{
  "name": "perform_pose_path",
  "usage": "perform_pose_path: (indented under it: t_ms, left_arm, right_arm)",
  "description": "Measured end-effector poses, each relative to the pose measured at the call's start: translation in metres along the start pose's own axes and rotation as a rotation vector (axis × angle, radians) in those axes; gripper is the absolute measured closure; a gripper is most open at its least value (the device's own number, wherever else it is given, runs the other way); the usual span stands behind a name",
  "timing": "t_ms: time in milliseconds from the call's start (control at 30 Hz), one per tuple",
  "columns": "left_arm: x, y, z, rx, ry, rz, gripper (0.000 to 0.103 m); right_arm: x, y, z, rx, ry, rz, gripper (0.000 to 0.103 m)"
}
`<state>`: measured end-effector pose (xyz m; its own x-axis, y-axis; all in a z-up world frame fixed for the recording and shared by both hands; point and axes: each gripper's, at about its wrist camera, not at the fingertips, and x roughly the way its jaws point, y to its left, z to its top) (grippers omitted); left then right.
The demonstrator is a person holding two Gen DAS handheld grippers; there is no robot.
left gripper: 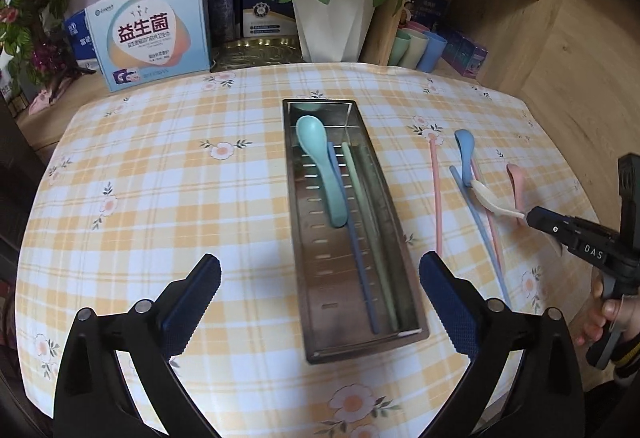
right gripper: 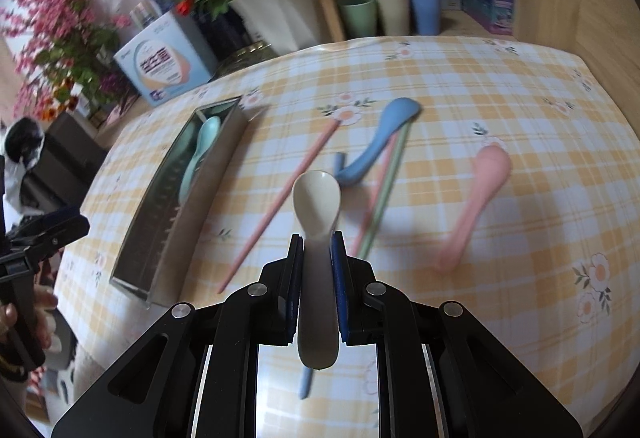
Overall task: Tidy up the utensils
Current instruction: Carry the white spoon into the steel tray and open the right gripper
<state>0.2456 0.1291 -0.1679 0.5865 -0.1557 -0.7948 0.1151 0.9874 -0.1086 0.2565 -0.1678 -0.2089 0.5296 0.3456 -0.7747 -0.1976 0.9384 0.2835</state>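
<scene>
Right gripper (right gripper: 316, 238) is clamped on the cream spoon (right gripper: 317, 197) by its handle, bowl sticking out forward past the fingertips, spoon lifted clear of the tablecloth (right gripper: 500, 85).

Left gripper (left gripper: 320, 278) is spread wide with nothing between the pads, hovering over the near end of the steel utensil tray (left gripper: 400, 238).

Key relation: the tray lies to the left of the right gripper, well apart from it. Its long axis runs near-to-far. It already holds a teal spoon (left gripper: 320, 165), a blue chopstick (left gripper: 360, 258) and a green chopstick (left gripper: 366, 205), all laid lengthwise.

The cream spoon looks angled across that axis, so my read is it has to travel left and line up with the tray before release.

Still loose on the cloth right of the tray: blue spoon (right gripper: 380, 141), pink spoon (right gripper: 476, 197), pink chopstick (right gripper: 280, 197) and a few more chopsticks. The right hand is nearer to all of those.
</scene>
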Motion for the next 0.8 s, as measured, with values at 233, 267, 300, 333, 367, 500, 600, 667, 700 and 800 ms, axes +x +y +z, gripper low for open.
perform_pose_path:
  t_ms: [233, 267, 300, 333, 367, 500, 600, 667, 700, 800]
  left_arm:
    - [-0.005, 0.019, -0.011, -0.036, -0.011, 0.011, 0.006]
    - [-0.006, 0.022, -0.012, -0.041, -0.011, 0.009, 0.006]
    - [-0.007, 0.025, -0.013, -0.047, -0.013, 0.01, 0.006]
    - [-0.008, 0.028, -0.014, -0.053, -0.015, 0.011, 0.006]
    - [-0.008, 0.03, -0.014, -0.058, -0.016, 0.012, 0.006]
    - [-0.015, 0.044, -0.017, -0.085, -0.034, 0.019, 0.006]
    - [-0.021, 0.051, -0.019, -0.096, -0.046, 0.023, 0.006]
    - [-0.025, 0.055, -0.022, -0.103, -0.051, 0.022, 0.006]
    - [-0.026, 0.056, -0.023, -0.107, -0.053, 0.022, 0.006]
    - [-0.03, 0.062, -0.027, -0.114, -0.056, 0.026, 0.006]
  right_arm:
    - [-0.001, 0.033, 0.01, -0.062, -0.011, 0.023, 0.089]
    - [-0.001, 0.038, 0.012, -0.069, -0.012, 0.03, 0.089]
    - [-0.001, 0.042, 0.014, -0.075, -0.012, 0.036, 0.089]
    - [0.0, 0.049, 0.016, -0.086, -0.01, 0.047, 0.089]
    - [0.001, 0.057, 0.018, -0.102, -0.005, 0.058, 0.089]
    - [0.011, 0.089, 0.021, -0.171, 0.025, 0.087, 0.089]
    - [0.025, 0.115, 0.021, -0.215, 0.057, 0.104, 0.089]
    - [0.036, 0.132, 0.021, -0.251, 0.075, 0.106, 0.089]
    - [0.041, 0.139, 0.022, -0.265, 0.082, 0.103, 0.089]
    - [0.053, 0.153, 0.023, -0.277, 0.102, 0.107, 0.089]
